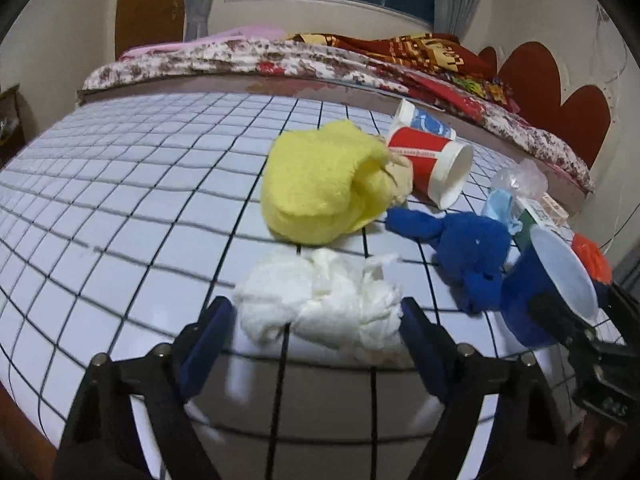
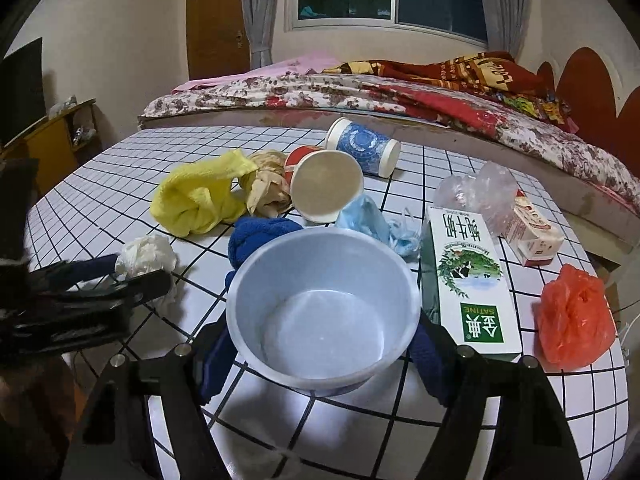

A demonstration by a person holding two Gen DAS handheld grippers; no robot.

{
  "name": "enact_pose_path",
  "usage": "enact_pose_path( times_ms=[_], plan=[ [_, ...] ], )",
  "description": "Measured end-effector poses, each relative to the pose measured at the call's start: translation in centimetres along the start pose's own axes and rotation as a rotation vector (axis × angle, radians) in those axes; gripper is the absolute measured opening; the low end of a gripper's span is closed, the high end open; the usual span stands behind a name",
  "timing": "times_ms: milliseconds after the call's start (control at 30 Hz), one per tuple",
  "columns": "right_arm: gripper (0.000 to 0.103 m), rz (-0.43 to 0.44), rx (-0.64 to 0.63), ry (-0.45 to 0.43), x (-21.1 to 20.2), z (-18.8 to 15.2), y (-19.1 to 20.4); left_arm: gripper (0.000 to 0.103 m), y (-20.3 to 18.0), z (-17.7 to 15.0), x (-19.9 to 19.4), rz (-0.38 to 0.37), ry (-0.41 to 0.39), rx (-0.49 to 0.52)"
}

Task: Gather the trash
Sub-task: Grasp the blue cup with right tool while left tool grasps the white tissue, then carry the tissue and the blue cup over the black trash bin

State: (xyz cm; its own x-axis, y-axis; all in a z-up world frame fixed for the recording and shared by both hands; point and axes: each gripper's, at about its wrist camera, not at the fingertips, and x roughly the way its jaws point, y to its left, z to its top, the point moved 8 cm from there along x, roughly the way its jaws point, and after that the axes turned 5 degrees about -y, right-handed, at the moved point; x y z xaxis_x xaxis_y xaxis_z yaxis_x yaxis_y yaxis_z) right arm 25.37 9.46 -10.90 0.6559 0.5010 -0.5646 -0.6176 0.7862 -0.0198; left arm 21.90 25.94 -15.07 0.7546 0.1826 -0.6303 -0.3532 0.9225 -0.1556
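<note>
While the left gripper [image 1: 320, 316] hangs low over the white table with the black grid [image 1: 120, 200], its blue-padded fingers [image 1: 212, 320] stand spread on either side of a crumpled white tissue wad [image 1: 320, 300], which lies on the table near its front edge; whether the pads touch the wad cannot be told. The right gripper [image 2: 320, 344] clasps a pale blue plastic bowl [image 2: 320, 304] between its blue pads, the bowl's mouth facing the camera. Beyond the wad sit a bunched yellow cloth [image 1: 320, 188] and, to its right, a knotted dark blue cloth [image 1: 468, 248]. A red paper cup [image 2: 320, 188] lies on its side just behind the bowl, touching a crumpled beige paper [image 2: 268, 188], with a blue patterned paper cup [image 2: 364, 148] toppled behind it. A light blue face mask [image 2: 372, 224] rests beside a green and white milk carton [image 2: 468, 276]. Farther right are a clear plastic bag [image 2: 480, 192], a small red and white carton [image 2: 532, 228] and a crumpled orange plastic bag [image 2: 576, 312]. A bed with a floral cover [image 2: 320, 88] stands behind the table.
</note>
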Motion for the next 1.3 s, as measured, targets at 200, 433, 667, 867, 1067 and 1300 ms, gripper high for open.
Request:
enact_pose_path(
  times_ms=[200,433,667,867,1067,1300],
  plan=[
    [0.077,0.017,-0.005,-0.005,-0.2,-0.3,-0.2,0.062,-0.6,0.8,0.7,-0.029,-0.019,0.02],
    [0.077,0.016,0.004,-0.04,-1.7,-0.2,-0.6,0.052,-1.3,0.9,-0.6,-0.057,-0.049,0.014],
    [0.077,-0.013,0.03,-0.117,-5.0,0.7,-1.8,0.053,-3.7,1.1,-4.2,-0.079,-0.1,0.053],
    [0.077,-0.07,0.069,-0.16,-8.8,0.0,-4.8,0.053,-7.5,0.7,-6.9,-0.131,-0.133,0.109],
    [0.077,-0.161,0.117,-0.201,-14.0,-1.5,-9.5,0.053,-12.5,-0.4,-8.8,-0.206,-0.145,0.17],
    [0.077,-0.269,0.164,-0.208,-19.8,-4.5,-15.2,0.053,-18.7,-2.3,-9.8,-0.3,-0.128,0.25]
  ],
)
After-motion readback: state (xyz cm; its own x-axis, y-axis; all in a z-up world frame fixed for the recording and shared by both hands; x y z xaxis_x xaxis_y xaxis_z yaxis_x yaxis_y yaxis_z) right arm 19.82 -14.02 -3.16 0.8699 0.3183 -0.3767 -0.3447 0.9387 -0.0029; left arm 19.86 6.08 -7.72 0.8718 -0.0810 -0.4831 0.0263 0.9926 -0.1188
